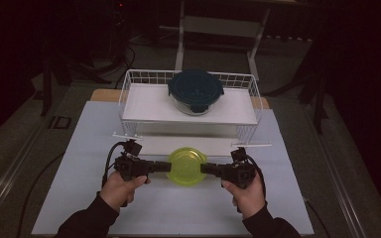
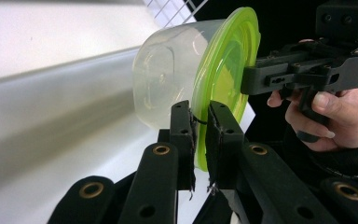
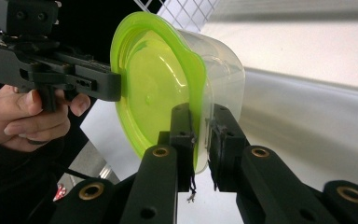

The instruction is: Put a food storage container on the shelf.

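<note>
Container 1: a clear plastic tub point(image 1: 185, 174) with a yellow-green lid point(image 1: 185, 165) fitted. It is located above the near-centre area of the worktop point(image 1: 79, 198), between the two hand-held grippers. The gripper views show nothing inside the tub.

Container 2: a clear round container with a dark teal clip lid point(image 1: 195, 89). It stands on the white shelf of a white wire rack point(image 1: 129, 94) at the far edge of the worktop, right of the shelf centre. Its contents cannot be determined.

Surface: the worktop is covered with a pale sheet. The surrounding room is dark; a grey floor and a light-coloured frame point(image 1: 218, 25) are visible beyond the far edge.

Left hand-held gripper point(image 1: 166, 166): jaws nearly together, clamped on the left rim of the yellow-green lid; in the left gripper view point(image 2: 200, 135) the rim sits between both pads.

Right hand-held gripper point(image 1: 204, 169): jaws nearly together, clamped on the opposite rim, as shown in the right gripper view point(image 3: 201, 135).
</note>
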`<action>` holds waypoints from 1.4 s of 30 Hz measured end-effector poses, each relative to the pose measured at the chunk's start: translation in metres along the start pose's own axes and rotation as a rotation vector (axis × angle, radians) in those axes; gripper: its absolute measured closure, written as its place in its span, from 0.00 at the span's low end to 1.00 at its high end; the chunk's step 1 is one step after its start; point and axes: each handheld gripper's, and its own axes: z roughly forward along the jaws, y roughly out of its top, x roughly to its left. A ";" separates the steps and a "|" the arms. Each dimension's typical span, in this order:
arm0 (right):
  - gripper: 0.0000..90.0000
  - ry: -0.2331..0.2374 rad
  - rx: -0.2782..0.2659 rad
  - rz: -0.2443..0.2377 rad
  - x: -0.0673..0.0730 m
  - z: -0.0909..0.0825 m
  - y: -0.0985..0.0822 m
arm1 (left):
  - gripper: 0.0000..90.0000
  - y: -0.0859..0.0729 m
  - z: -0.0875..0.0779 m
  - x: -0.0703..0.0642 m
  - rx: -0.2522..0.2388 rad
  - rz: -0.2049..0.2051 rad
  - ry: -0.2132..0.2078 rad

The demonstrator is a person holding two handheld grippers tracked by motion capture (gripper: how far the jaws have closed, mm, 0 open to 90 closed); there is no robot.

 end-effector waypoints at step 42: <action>0.90 -0.008 -0.174 -0.111 0.054 -0.058 0.141 | 0.91 0.139 -0.061 -0.064 -0.164 0.155 0.006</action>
